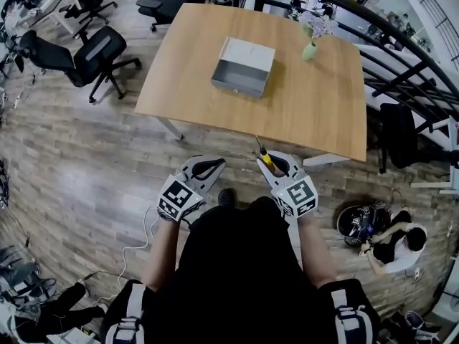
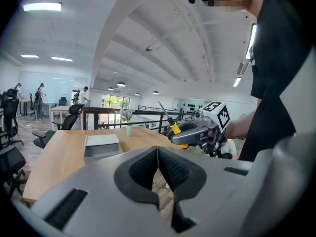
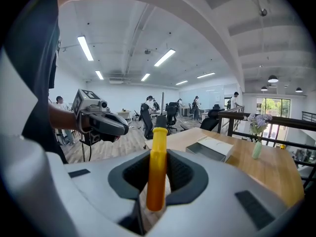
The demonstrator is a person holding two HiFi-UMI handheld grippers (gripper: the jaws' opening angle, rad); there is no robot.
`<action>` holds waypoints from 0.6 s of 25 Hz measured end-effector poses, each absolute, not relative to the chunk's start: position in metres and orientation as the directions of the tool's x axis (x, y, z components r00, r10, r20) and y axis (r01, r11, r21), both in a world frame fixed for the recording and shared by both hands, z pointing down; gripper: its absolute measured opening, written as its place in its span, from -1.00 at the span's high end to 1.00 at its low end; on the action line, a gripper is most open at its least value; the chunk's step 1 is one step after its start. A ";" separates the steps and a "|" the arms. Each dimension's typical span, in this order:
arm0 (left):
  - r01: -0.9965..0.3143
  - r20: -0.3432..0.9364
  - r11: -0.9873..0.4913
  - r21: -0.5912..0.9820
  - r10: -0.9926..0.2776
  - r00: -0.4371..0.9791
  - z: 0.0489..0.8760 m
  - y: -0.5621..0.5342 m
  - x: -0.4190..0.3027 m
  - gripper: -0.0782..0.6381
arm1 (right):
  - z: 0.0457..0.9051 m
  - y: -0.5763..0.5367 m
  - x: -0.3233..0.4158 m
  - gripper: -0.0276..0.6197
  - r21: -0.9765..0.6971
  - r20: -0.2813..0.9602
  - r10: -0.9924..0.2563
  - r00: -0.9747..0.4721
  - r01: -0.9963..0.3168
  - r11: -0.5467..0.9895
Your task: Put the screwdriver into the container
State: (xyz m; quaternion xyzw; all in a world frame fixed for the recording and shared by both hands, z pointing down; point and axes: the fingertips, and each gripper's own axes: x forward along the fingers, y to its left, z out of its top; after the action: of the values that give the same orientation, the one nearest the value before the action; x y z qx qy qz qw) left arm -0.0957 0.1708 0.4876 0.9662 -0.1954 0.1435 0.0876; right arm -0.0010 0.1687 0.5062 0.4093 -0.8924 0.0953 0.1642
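Container (image 1: pixel 237 84): an open grey box on the table (image 1: pixel 315 113), well apart from us; inside we see only its bare grey floor.
Screwdriver (image 3: pixel 157 167): its yellow handle is clamped between the fingers of our right gripper (image 1: pixel 276 165), short of the table's near edge and pointing towards it.
Left gripper (image 1: pixel 204 169): fingers pressed together on nothing.
Hard to see: the right gripper view hides the thin shaft behind the handle's dark end.
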 end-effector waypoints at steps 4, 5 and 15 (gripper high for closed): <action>-0.424 0.307 -0.896 0.133 -0.370 0.877 0.492 0.166 -0.106 0.72 | 0.513 0.165 -0.010 0.66 -0.040 0.390 -0.680 -0.621 -0.749 0.661; -0.430 0.308 -0.892 0.140 -0.374 0.875 0.494 0.166 -0.108 0.72 | 0.516 0.164 -0.011 0.66 -0.040 0.397 -0.674 -0.623 -0.745 0.665; -0.483 0.329 -0.860 0.166 -0.414 0.849 0.502 0.133 -0.110 0.72 | 0.523 0.120 -0.008 0.66 -0.059 0.410 -0.633 -0.657 -0.711 0.701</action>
State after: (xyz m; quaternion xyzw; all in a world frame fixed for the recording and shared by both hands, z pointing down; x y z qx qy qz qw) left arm -0.1105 0.1325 0.5017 0.9537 -0.2351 0.1424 0.1221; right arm -0.0078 0.1195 0.5232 0.3717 -0.9038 0.1076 0.1828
